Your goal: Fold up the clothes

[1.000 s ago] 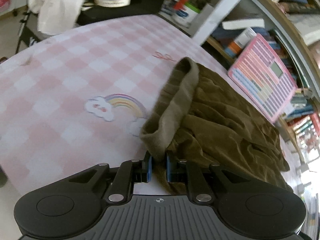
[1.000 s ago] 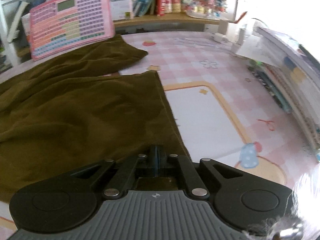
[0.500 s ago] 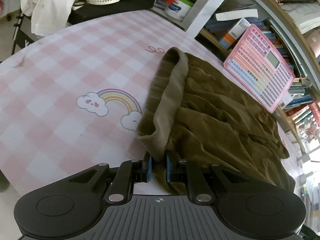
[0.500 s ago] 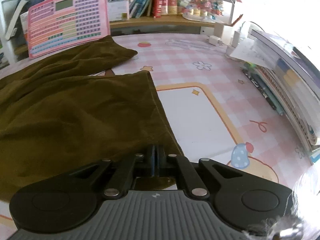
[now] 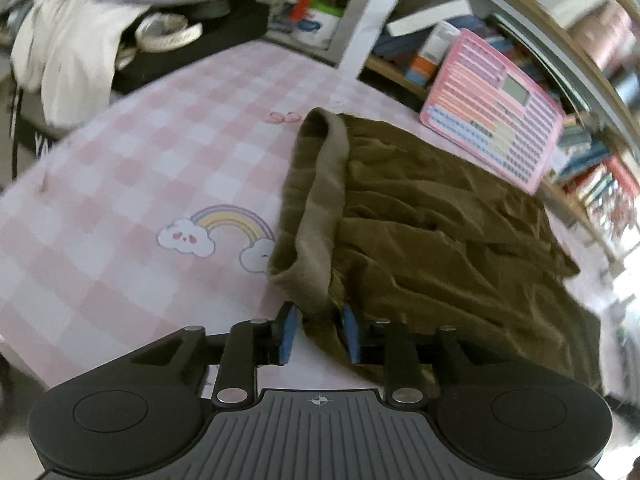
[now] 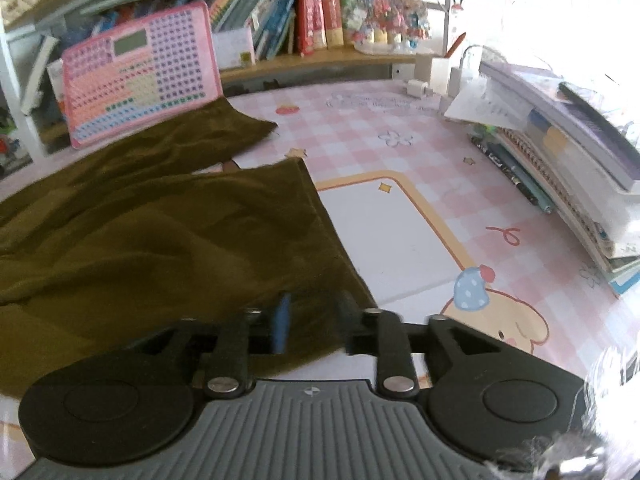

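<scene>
Left wrist: left gripper (image 5: 319, 330) fingers apart astride olive trousers (image 5: 420, 216) waistband.

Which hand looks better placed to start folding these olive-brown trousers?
Left: its hand-held gripper straddles the bunched waistband, while the right hangs open over a flat leg hem.

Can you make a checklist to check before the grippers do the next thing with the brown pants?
1. Left gripper let go of the waistband: ok, its jaws are apart with cloth loose between them.
2. Right gripper let go of the pants leg: ok, jaws apart.
3. Pants lying on the table: ok.
4. Pants smooth: not ok, wrinkled.
5. Pink toy clear of the cloth: cannot tell, the far leg reaches its base.
</scene>
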Motion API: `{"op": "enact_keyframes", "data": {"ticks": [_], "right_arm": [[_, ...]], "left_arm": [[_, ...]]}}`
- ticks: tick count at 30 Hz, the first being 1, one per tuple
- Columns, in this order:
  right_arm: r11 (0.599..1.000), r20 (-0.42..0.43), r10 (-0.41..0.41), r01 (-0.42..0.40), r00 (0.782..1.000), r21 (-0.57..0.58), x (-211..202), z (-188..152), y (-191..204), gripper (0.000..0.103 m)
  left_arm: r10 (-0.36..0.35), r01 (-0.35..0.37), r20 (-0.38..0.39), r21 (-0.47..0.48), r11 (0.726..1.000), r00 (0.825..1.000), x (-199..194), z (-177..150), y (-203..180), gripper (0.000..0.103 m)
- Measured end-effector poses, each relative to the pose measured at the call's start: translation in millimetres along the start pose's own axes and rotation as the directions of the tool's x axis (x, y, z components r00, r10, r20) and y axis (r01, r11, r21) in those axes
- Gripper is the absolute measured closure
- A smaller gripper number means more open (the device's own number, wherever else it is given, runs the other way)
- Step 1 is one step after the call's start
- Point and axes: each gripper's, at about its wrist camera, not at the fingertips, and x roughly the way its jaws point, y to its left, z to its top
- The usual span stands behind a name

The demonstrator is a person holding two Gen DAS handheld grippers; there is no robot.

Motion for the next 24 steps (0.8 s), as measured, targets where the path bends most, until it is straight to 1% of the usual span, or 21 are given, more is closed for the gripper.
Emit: {"op": "enact_keyframes", "data": {"ticks": [1, 3, 4, 6, 9, 10, 11, 12, 13, 15, 18, 24], "right_arm": [[1.000, 0.008, 0.004, -0.004, 1.000, 0.002, -5.8, -1.9, 1.1, 0.068], [1.000, 0.023, 0.013, -0.014, 1.000, 0.007, -17.4, -5.8, 3.3, 0.058], [1.000, 0.031, 0.018, -0.018, 0.999, 0.010, -23.2, -7.7, 4.4, 0.056], [1.000, 0.038, 0.017, -0.017, 0.999, 0.010, -31.9, -13.7, 9.8, 0.046], [1.000, 0.046, 0.015, -0.015, 0.999, 0.006, -42.9, -21.8, 18.0, 0.037], [1.000, 0.050, 0.013, -0.014, 0.999, 0.002, -46.3, -24.3, 21.1, 0.035], [1.000, 0.053, 0.012, -0.012, 0.999, -0.001, -49.3, -26.2, 23.8, 0.032], [1.000, 0.056, 0.011, -0.011, 0.998, -0.003, -52.1, -28.0, 26.4, 0.028], [1.000, 0.059, 0.011, -0.011, 0.998, -0.003, -54.4, -29.9, 28.4, 0.027], [1.000, 0.061, 0.012, -0.012, 0.998, -0.006, -58.1, -33.1, 32.0, 0.024], [1.000, 0.060, 0.014, -0.014, 0.998, -0.010, -62.1, -36.7, 36.6, 0.022], [1.000, 0.058, 0.019, -0.018, 0.998, -0.019, -70.1, -43.9, 45.7, 0.021]], "left_arm": [[0.002, -0.003, 0.009, 0.029, 1.000, 1.000, -3.7, -1.7, -3.3, 0.069], [0.004, -0.006, 0.025, 0.077, 0.997, 1.000, -9.8, -4.4, -9.7, 0.066], [0.006, -0.010, 0.033, 0.107, 0.994, 0.999, -12.7, -5.7, -13.7, 0.061], [0.009, -0.017, 0.048, 0.153, 0.988, 0.999, -17.0, -8.1, -21.4, 0.054], [0.002, -0.016, 0.068, 0.216, 0.976, 0.998, -23.3, -12.2, -32.7, 0.052], [-0.003, -0.014, 0.070, 0.233, 0.972, 0.998, -24.6, -13.3, -36.3, 0.049], [-0.007, -0.011, 0.071, 0.249, 0.968, 0.997, -25.6, -14.5, -40.5, 0.046], [-0.013, -0.007, 0.074, 0.267, 0.964, 0.997, -27.3, -16.6, -44.1, 0.040], [-0.020, -0.003, 0.077, 0.284, 0.959, 0.997, -29.0, -18.6, -47.7, 0.037], [-0.029, 0.002, 0.081, 0.313, 0.950, 0.996, -32.2, -23.0, -53.5, 0.035], [-0.035, 0.005, 0.081, 0.346, 0.938, 0.996, -34.6, -28.0, -60.2, 0.028], [-0.043, 0.005, 0.092, 0.384, 0.923, 0.995, -38.9, -33.1, -67.5, 0.023]]}}
